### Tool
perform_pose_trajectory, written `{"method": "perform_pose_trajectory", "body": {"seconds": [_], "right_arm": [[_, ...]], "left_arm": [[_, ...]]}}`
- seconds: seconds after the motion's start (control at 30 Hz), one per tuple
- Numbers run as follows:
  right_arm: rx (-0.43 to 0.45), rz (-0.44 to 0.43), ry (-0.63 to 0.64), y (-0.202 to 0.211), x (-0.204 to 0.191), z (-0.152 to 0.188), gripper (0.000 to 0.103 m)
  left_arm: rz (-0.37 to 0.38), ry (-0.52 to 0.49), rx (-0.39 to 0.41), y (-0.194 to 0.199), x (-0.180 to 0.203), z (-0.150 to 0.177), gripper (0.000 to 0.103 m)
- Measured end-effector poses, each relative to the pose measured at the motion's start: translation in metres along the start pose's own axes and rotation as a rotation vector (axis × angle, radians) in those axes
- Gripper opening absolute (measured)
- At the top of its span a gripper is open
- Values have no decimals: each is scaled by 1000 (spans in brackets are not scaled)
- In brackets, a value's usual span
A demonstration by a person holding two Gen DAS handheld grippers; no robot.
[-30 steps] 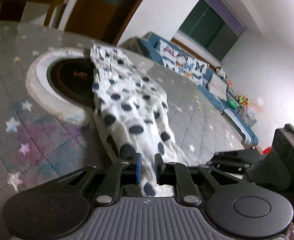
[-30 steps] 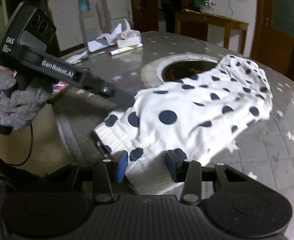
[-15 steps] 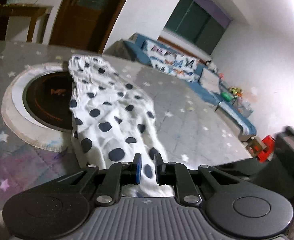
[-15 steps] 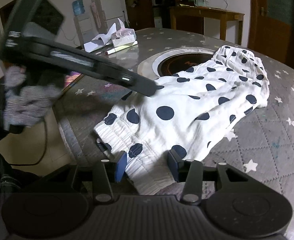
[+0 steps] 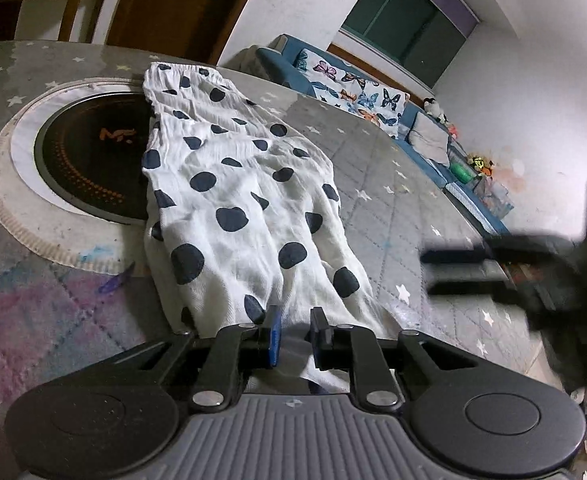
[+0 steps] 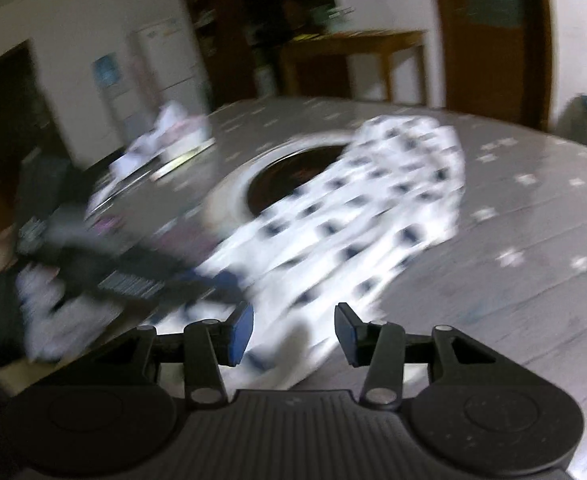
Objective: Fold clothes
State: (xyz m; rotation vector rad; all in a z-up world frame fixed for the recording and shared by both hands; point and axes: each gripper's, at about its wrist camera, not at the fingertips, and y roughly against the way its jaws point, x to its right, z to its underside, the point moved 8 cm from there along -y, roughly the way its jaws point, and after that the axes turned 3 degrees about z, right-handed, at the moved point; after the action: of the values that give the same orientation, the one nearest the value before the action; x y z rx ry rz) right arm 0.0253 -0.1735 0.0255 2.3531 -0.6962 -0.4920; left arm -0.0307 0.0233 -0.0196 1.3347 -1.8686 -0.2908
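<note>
My left gripper (image 5: 293, 334), jaws opening, has the hem of the polka-dot garment (image 5: 237, 216) between them; my right gripper (image 6: 293, 332) gapes over blurred cloth, gripping nothing. The garment stretches ahead across the table (image 5: 393, 200). Next, I judge: regrasp and fold.

The right wrist view is heavily motion-blurred. The right gripper (image 6: 293, 330) has its jaws apart, with the near edge of a white, dark-spotted garment (image 6: 357, 216) showing between them; contact cannot be confirmed. The garment lies on a grey star-patterned table (image 6: 525, 240), partly over a round dark burner (image 6: 293, 176). The left gripper (image 6: 221, 290) reaches the garment's left edge.
</note>
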Motion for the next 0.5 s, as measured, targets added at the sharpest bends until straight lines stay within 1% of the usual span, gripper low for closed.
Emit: {"method": "perform_pose_trajectory", "body": {"seconds": [0.1,0.17,0.27,0.4,0.47,0.5], "right_arm": [[14,74,-42,-19,36,-16,39],[16,97,-71,-36,56,-23,37],[21,124,-103,-60,80,-31,37],[21,128,-130,-83,97,-35,37],[22,114,-144,-91,99,-35,37],[29,112,-143,-93,98,-35,36]], "left_arm": [[-2,-15,1,0,2,0,22],[-5,-22,1,0,3,0,23],[-4,-32,1,-1,4,0,27],[0,-52,-3,-2,8,0,35],[0,-62,-5,-3,10,0,38],[-1,-68,-6,-4,10,0,40]]}}
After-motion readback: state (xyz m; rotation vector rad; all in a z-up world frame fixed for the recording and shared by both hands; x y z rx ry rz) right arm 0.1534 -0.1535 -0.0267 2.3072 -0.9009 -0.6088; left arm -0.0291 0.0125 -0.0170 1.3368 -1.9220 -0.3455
